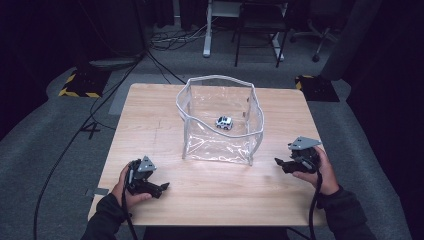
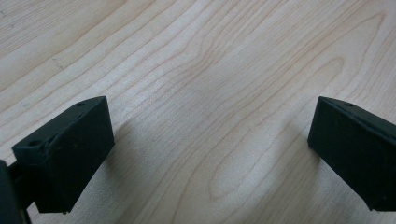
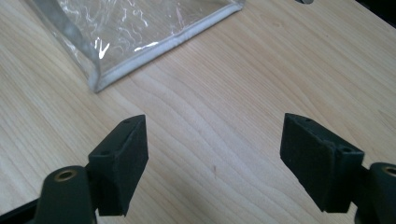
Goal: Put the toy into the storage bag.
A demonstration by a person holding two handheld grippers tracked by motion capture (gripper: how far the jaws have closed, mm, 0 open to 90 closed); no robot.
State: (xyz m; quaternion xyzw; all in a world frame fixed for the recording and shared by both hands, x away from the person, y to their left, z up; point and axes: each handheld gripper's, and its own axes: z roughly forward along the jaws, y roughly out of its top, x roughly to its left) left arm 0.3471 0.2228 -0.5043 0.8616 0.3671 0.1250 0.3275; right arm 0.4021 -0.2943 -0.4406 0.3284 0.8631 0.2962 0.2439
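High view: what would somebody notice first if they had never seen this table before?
Probably the big see-through plastic bag standing open in the middle of the wooden table, with a tiny white toy car sitting inside it. Next, the two black hand-held grippers near the front edge, the left hand-held gripper and the right hand-held gripper, each held by a hand, both open and holding nothing.

I see a light wooden table across the centre of the high view, standing on grey carpet. At the upper left a yellow-and-black striped base sits on the floor, with its twin at the upper right. Black cables trail down the left side. Along the top I make out a white desk leg and a wheeled office chair.
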